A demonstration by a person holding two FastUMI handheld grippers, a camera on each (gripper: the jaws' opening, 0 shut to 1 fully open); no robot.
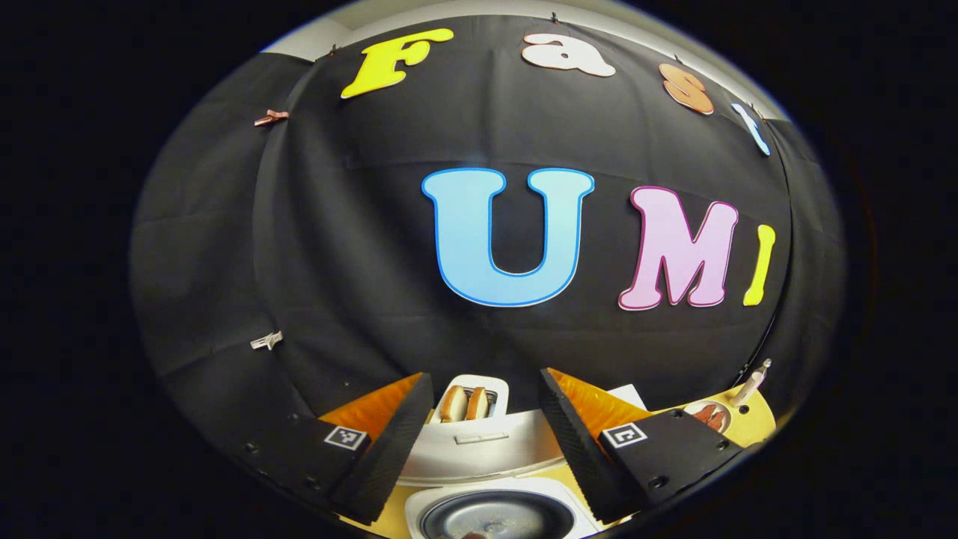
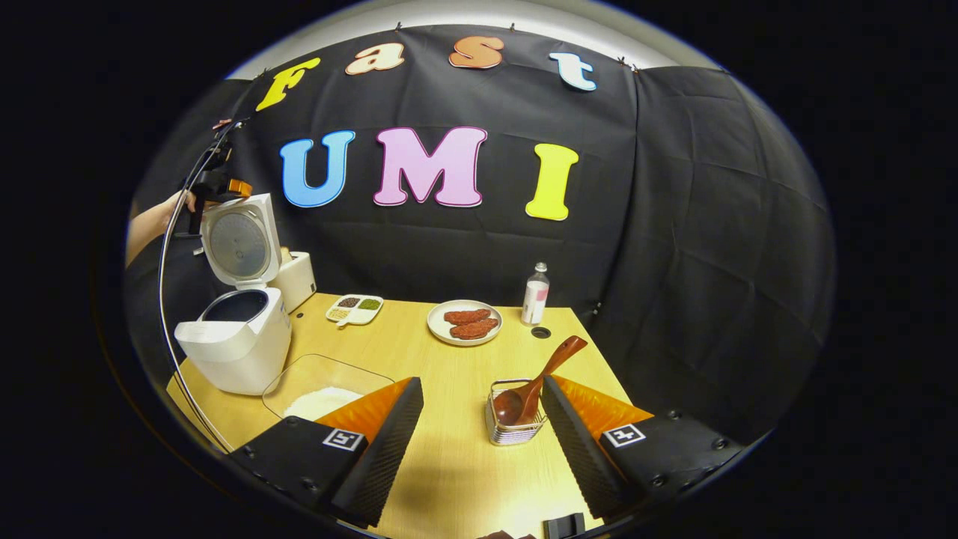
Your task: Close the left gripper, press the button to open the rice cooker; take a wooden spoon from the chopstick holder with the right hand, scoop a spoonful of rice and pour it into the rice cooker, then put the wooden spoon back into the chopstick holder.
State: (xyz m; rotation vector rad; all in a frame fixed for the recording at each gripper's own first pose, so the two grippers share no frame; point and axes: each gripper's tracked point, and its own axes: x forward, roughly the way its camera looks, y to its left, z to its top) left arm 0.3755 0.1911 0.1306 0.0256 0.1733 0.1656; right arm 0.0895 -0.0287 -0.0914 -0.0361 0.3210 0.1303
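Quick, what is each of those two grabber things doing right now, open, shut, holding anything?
Left gripper: open, holding nothing, above the open white rice cooker.
Right gripper: open, holding nothing.

ridged wedge tongs [image 2: 479,427], square tags, screws

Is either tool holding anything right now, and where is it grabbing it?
Nothing is held. The right tool is open, with the wooden spoon in the chopstick holder. The left tool is open too.
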